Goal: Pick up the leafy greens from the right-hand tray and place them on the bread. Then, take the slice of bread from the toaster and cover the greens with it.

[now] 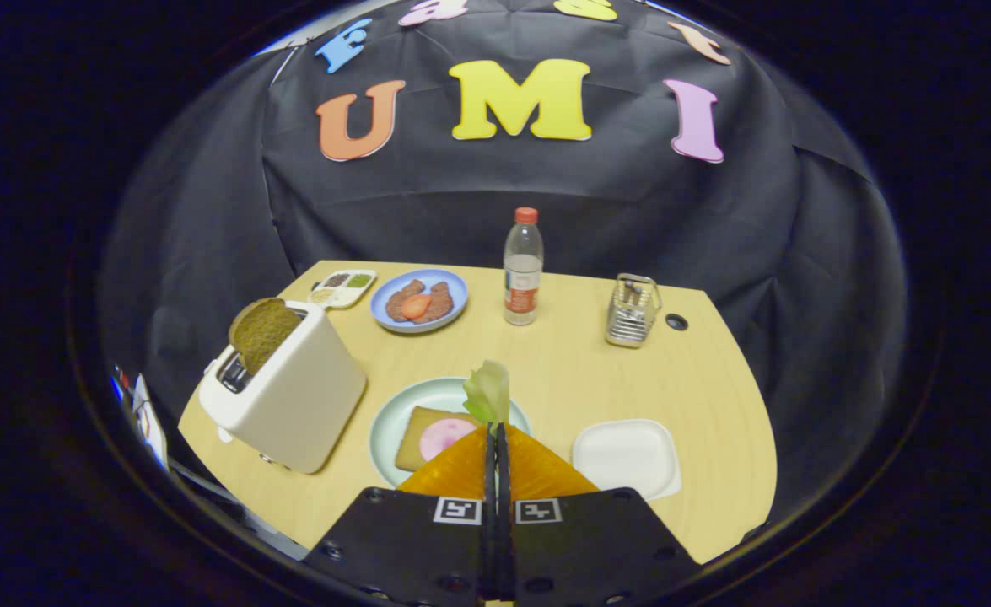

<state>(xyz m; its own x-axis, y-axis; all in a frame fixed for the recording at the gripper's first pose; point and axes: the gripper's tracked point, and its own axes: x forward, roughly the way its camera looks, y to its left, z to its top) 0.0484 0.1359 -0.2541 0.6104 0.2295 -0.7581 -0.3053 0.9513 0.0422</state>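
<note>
The gripper had its two fingers pressed together on the lower edge of the leafy greens, a pale, ruffled lettuce leaf that stood up from the fingertips. Taking the round pale-green plate as the landmark: the leaf hung over its far side, and on it lay a square slice of bread topped with a pink round of sliced meat, partly hidden by the fingers. Just to the plate's right sat a white, square tray with rounded corners. Just to its left stood a cream, smooth-sided toaster, a dark, grainy slice of bread sticking up from its slot. Beyond the plate were a blue plate of brown food, a small divided dish, a clear plastic bottle with a red cap and a wire metal holder, all on a light wooden table.
</note>
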